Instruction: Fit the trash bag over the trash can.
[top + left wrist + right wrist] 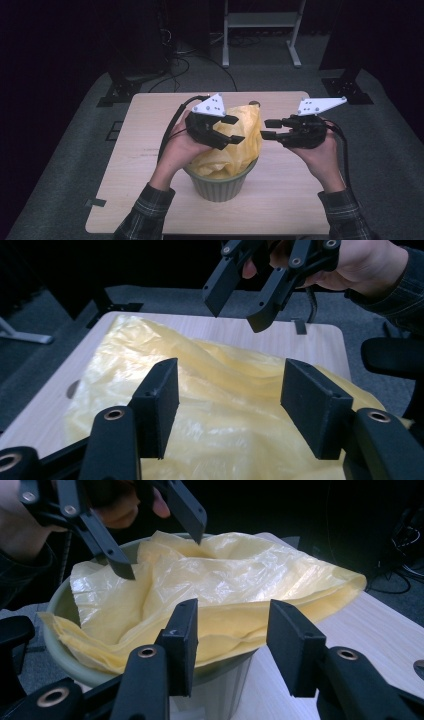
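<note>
Hovering over yellow bag [235, 145] in green pot [220, 186]: left gripper [237, 129], right gripper [266, 128], both jaws parted, gripping nothing.

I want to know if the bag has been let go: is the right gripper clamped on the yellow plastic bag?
No: the right gripper has its jaws apart, short of the yellow plastic bag.

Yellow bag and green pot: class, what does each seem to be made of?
Yellow bag: thin plastic film, probably; it is translucent, glossy and crinkled. Green pot: possibly glazed ceramic or moulded plastic; it has ribbed sides and a smooth, dull-sheened rim.
</note>
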